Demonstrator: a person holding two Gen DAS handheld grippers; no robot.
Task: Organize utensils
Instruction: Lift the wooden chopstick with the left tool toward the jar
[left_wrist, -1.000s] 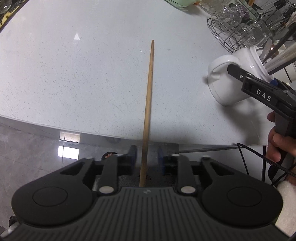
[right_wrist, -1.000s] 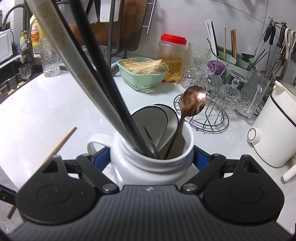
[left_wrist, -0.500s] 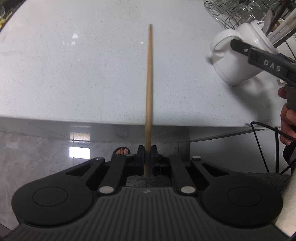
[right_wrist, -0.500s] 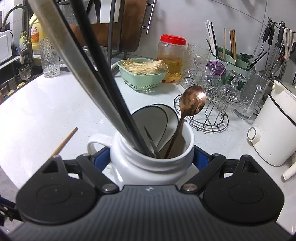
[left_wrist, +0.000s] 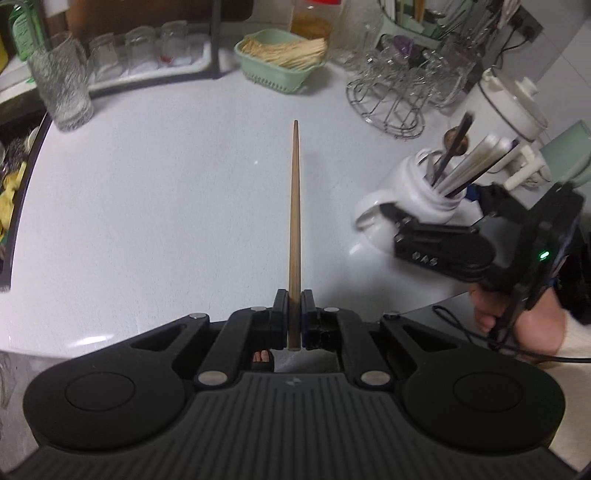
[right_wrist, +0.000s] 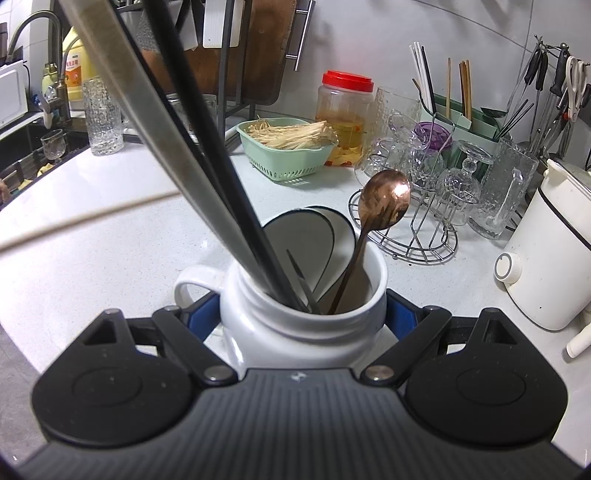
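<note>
1. While we look along our left gripper, we see its two fingers pressed tight on a wooden chopstick.
2. The chopstick sticks straight out from the fingers, with its thin tip pointing away over the white counter.
3. We cannot tell if the tip touches the counter.
4. Off to the right we see our right gripper holding a white jar with a handle.
5. Its blue pads sit on both sides of the jar and squeeze it.
6. The jar stands on the counter near the front edge.
7. Inside the jar we see a copper spoon, long black chopsticks, a flat silver tool and a white spoon with a dark rim.
8. Behind the jar sits a green basket full of thin mushrooms.
9. Next to it stands a jar with a red lid.
10. A wire rack with glass cups stands to the right.
11. A white kettle stands at the far right.
12. A hand grips the handle of the right gripper.
</note>
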